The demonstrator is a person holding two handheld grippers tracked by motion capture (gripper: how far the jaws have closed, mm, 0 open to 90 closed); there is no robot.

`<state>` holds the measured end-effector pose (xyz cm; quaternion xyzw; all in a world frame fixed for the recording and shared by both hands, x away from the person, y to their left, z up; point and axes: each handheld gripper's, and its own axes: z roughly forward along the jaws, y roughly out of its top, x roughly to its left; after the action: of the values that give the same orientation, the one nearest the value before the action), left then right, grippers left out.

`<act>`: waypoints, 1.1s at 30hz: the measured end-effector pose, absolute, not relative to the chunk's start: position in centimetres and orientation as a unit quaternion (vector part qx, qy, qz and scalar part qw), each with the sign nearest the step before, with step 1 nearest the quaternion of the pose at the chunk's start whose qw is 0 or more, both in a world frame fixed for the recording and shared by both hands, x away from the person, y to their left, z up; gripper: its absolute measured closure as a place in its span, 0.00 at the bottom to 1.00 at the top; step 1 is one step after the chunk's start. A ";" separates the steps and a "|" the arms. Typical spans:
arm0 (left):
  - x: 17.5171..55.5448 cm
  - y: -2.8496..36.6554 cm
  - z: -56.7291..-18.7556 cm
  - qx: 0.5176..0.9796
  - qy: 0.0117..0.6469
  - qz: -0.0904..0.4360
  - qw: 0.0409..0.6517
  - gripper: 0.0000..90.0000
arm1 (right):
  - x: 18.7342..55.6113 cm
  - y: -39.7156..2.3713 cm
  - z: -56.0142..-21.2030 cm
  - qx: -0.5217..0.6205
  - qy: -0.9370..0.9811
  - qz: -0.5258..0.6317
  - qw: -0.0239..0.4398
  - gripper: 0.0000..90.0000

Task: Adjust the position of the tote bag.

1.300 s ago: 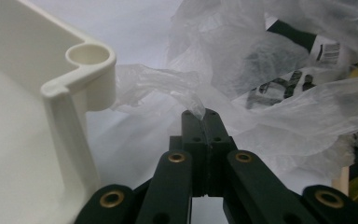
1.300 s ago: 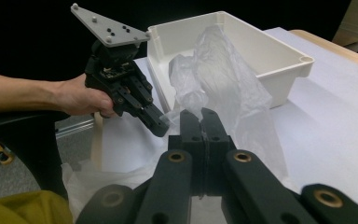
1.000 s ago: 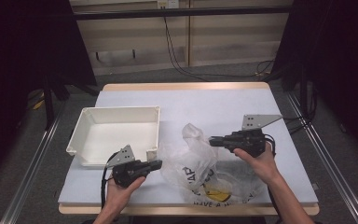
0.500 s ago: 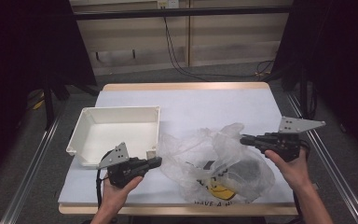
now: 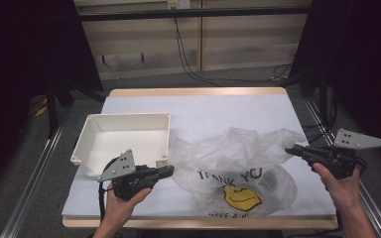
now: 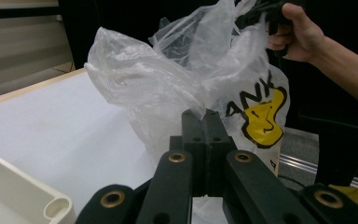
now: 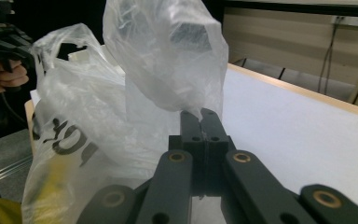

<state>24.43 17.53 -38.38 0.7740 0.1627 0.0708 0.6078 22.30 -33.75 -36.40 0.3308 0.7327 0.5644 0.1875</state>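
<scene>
Plastic film is the working material, so we keep every pull gentle and even.

High view: the bag lies at lower centre of the frame on the table, just right of the tray. We hold the left gripper at the bag's left edge and the right gripper at its right edge, at the far right of the frame. Both hands sit at similar height. To spread the mouth well, we draw the two edges apart along one line and avoid twisting either wrist.

Left gripper view: the jaws stand pressed together at lower centre, pinching a fold of film. The bag rises above them, its yellow face print at right of centre. We judge the pinch narrow; a sharp tug could tear it or slip it free.

Right gripper view: the jaws are likewise closed on a thin tip of film at centre, the bag billowing to upper left. We advise lifting slightly while parting, so the opening fills with air.
</scene>
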 end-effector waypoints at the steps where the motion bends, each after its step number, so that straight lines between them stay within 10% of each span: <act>1: 24.4 17.6 -38.3 0.775 0.163 0.073 0.606 1.00 | 22.1 -34.1 -36.5 0.334 0.729 0.566 0.191 1.00; 33: 23.8 16.3 -40.5 0.824 0.138 0.052 0.546 1.00 | 18.0 -39.6 -39.1 0.409 0.714 0.525 0.216 1.00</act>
<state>23.79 16.34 -40.48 0.8245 0.1381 0.0520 0.5463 17.95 -39.64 -39.14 0.4088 0.7145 0.5252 0.2158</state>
